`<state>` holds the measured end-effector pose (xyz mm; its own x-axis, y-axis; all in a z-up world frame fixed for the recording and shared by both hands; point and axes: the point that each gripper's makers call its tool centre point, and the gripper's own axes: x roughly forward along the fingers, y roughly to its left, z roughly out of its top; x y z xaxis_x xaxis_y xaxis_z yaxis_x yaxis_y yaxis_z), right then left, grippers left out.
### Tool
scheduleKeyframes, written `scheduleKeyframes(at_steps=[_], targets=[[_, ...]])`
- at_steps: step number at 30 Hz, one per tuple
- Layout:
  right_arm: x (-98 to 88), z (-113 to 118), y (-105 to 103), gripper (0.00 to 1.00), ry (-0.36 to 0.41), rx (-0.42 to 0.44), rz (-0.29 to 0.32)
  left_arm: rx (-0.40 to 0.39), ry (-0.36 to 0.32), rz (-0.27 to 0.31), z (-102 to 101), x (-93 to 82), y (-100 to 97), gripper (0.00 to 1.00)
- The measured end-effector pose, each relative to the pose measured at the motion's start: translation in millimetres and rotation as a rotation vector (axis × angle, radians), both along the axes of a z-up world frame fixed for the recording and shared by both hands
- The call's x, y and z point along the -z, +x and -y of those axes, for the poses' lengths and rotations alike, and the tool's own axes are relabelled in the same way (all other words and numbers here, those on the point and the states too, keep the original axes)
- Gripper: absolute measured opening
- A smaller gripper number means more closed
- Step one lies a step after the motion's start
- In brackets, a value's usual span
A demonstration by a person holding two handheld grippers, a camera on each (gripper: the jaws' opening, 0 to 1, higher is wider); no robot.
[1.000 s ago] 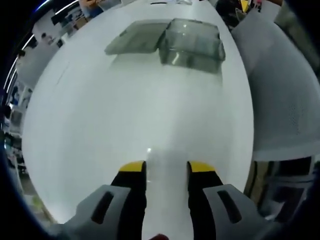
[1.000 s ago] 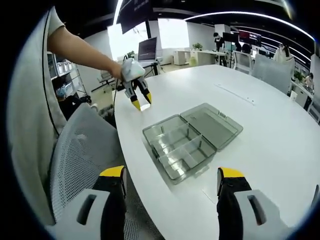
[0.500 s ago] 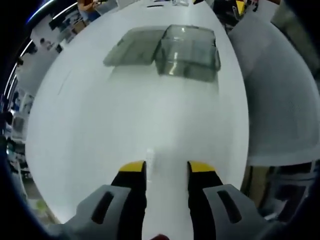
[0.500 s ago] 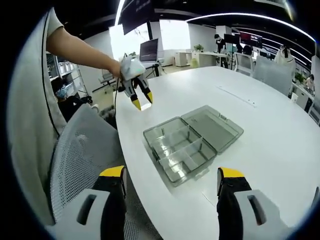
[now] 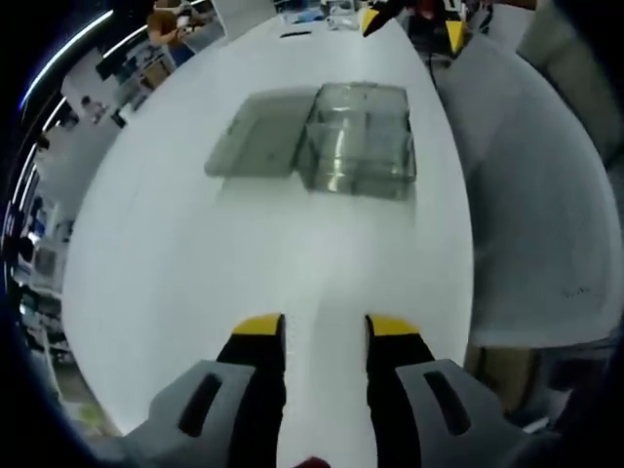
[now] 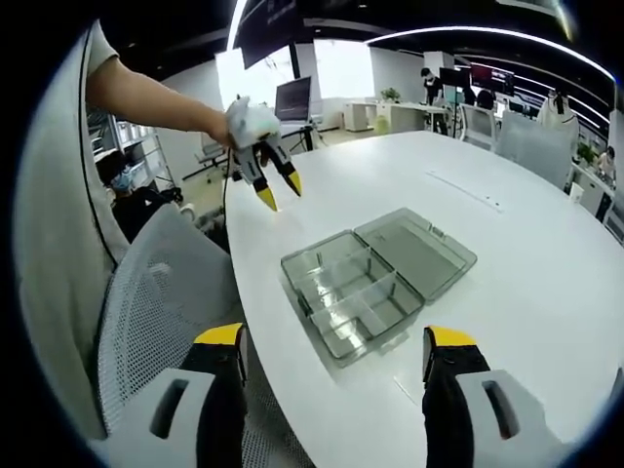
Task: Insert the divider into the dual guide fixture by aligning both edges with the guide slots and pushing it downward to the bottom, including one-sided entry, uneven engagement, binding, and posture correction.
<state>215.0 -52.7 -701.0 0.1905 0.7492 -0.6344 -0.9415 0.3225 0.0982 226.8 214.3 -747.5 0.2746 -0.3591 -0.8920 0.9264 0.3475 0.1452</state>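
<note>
The box [image 6: 375,286] lies open near the table [image 6: 546,283] edge beside the chair [image 6: 161,292], long axis along that edge; right gripper [image 6: 331,353], wide and empty, is nearer; left gripper [image 6: 276,192], narrow and empty, hovers beyond.

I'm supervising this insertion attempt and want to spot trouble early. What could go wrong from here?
The clear box sits near the table edge, so a hard downward push might shift it off. Neither the left gripper nor the right gripper holds a divider; the clear dividers inside the box are hard to see, inviting one-sided entry.
</note>
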Motion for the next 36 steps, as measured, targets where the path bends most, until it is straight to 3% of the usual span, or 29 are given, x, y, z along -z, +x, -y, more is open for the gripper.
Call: scheduleKeyframes(at_steps=[14,36], targets=[[1.3,-3,-1,0.7,0.021,0.0,-0.01,0.048,-0.043,0.075,37,-30.1,0.8,0.29],[-19.5,-4,11,0.66,0.125,0.078,-0.049,0.109,-0.118,0.181,95,-75.9,2.6,0.29]])
